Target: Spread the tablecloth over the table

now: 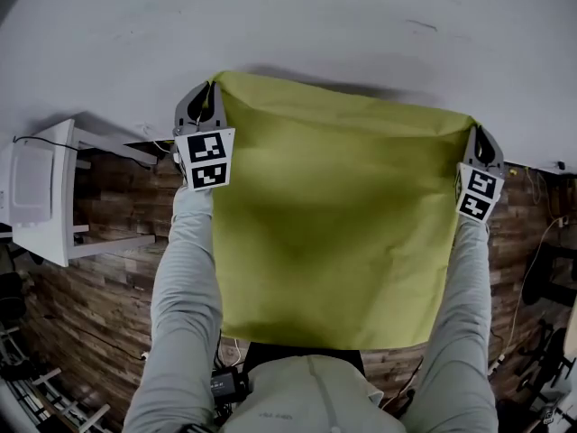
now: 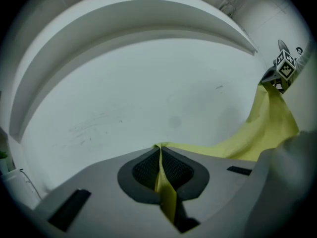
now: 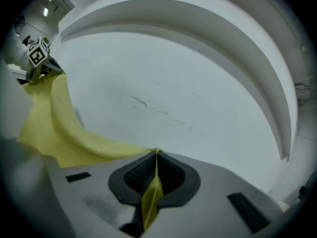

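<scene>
A yellow-green tablecloth (image 1: 334, 224) hangs stretched between my two grippers over the near edge of the white table (image 1: 297, 25). My left gripper (image 1: 214, 93) is shut on the cloth's far left corner, and my right gripper (image 1: 477, 135) is shut on the far right corner. In the left gripper view the cloth (image 2: 163, 182) is pinched between the jaws, runs right across the table (image 2: 148, 98) and ends at the right gripper (image 2: 274, 78). The right gripper view shows the cloth (image 3: 151, 195) clamped the same way, leading left to the left gripper (image 3: 49, 69). The cloth's lower edge hangs in front of my body.
A white stool or small side table (image 1: 41, 192) stands at the left on the wooden floor (image 1: 99, 278). Cables and dark gear (image 1: 541, 278) lie on the floor at the right. The table top bears a few faint marks (image 3: 141, 102).
</scene>
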